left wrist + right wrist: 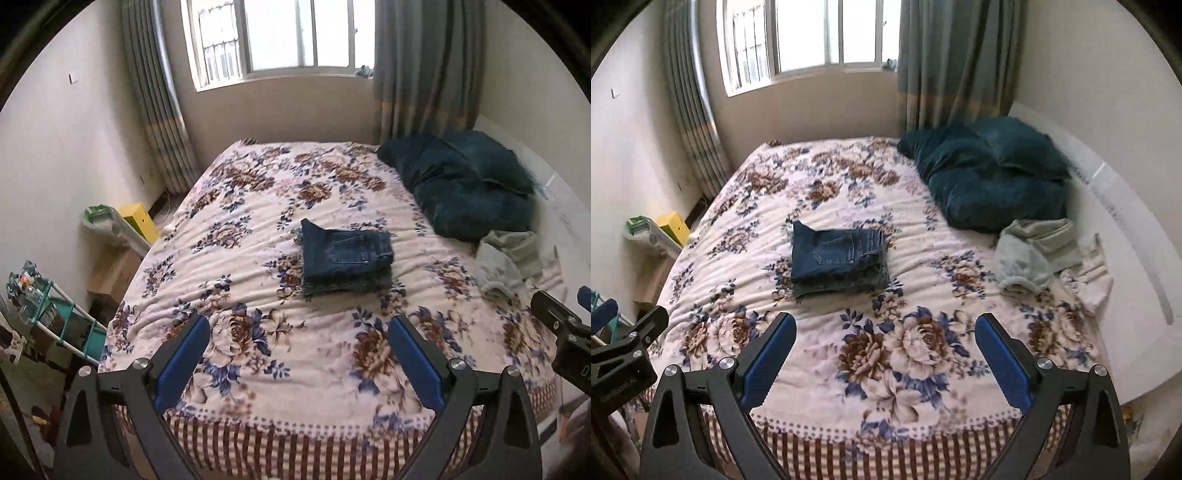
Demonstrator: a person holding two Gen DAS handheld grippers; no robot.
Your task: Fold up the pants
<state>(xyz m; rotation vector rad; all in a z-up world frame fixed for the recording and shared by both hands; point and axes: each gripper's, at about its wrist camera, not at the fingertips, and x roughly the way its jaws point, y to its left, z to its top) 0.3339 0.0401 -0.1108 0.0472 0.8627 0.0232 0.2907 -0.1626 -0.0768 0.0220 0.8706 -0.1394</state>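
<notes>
Dark blue jeans point(345, 257) lie folded into a compact stack in the middle of the floral bedspread point(258, 206), a back pocket facing up; the right wrist view shows the same jeans point(839, 263). My left gripper point(299, 330) is held open over the near end of the bed, well short of the jeans, nothing between its blue pads. My right gripper point(885, 328) is likewise open and empty, apart from the jeans. Each gripper's body shows at the edge of the other's view.
A teal fluffy pillow pile point(993, 177) and a crumpled pale green garment point(1030, 254) lie at the right side of the bed. A white headboard point(1137, 236) runs along the right. A yellow box point(138, 219) and a shelf sit left of the bed. Curtains flank the window.
</notes>
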